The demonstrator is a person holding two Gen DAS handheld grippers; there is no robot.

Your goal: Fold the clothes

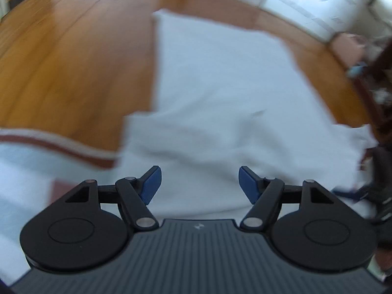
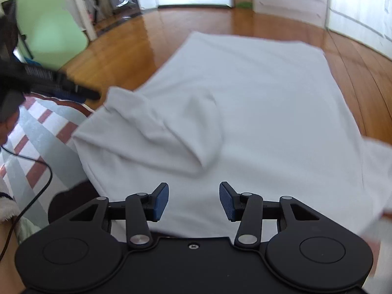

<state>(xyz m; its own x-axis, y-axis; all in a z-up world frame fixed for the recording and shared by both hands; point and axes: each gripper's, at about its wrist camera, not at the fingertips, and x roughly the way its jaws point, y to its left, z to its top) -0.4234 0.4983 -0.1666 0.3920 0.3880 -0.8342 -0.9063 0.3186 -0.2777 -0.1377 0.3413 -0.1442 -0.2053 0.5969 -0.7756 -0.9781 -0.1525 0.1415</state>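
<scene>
White cotton, one garment (image 2: 257, 112) spread on the wooden floor (image 2: 137, 46); above it our two tongs, left (image 1: 199, 183) and right (image 2: 193, 201), gape wide, holding nothing.

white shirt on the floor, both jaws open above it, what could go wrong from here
1. The sleeve already folded over the white shirt is rumpled; a grab through it might pinch several layers and drag the fold askew.
2. The shirt's near edge overlaps the striped mat, so a low pinch could catch the mat too.
3. On the glossy wooden floor the shirt may slide if only the left gripper or right gripper pulls.
</scene>
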